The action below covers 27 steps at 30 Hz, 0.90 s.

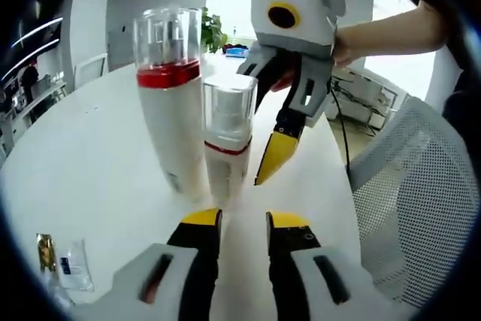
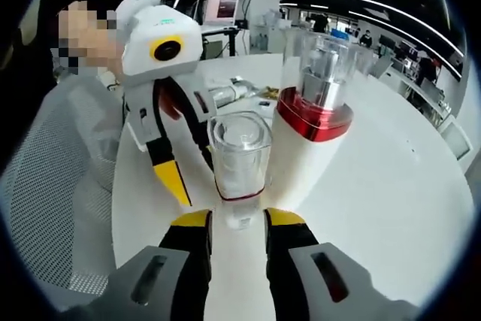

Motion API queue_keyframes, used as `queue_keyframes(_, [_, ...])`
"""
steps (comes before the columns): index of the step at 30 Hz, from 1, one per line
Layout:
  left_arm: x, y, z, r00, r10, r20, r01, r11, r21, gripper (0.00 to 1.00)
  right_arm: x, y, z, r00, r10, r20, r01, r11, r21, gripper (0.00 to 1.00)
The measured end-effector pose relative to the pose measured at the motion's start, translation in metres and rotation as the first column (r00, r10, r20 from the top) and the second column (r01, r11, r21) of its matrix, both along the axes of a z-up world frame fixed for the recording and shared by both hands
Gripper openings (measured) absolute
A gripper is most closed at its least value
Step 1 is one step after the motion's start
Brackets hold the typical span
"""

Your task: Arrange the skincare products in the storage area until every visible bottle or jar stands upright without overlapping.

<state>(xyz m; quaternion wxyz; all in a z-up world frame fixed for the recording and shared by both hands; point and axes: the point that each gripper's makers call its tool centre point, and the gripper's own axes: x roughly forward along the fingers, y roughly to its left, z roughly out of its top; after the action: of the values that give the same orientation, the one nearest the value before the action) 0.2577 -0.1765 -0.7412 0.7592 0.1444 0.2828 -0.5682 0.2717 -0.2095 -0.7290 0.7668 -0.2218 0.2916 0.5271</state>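
Two white bottles w/ clear caps and red bands stand upright, touching, on a white round table (image 1: 90, 148): tall bottle (image 1: 171, 103), short bottle (image 1: 227, 137). Left hand-held gripper (image 1: 244, 223), jaws narrowly parted, sits just before the short bottle. Right hand-held gripper (image 2: 237, 219), jaws parted, straddles its base without gripping.

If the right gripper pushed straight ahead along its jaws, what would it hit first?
Most likely the small bottle, standing directly beyond the right gripper; the taller bottle stands behind it.
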Motion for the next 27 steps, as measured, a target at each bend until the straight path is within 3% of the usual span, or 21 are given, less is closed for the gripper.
queue_keyframes(15, [-0.006,0.031,0.010,0.988,0.151,-0.046,-0.151,0.989,0.008,0.45,-0.011,-0.009,0.013,0.990,-0.138,0.023,0.138,0.990,0.020,0.51])
queue_keyframes(27, [-0.020,0.066,0.024,0.955,0.289,-0.069,-0.291,0.957,-0.014,0.62,-0.030,-0.005,0.029,0.976,-0.215,0.044,0.213,0.976,0.051,0.66])
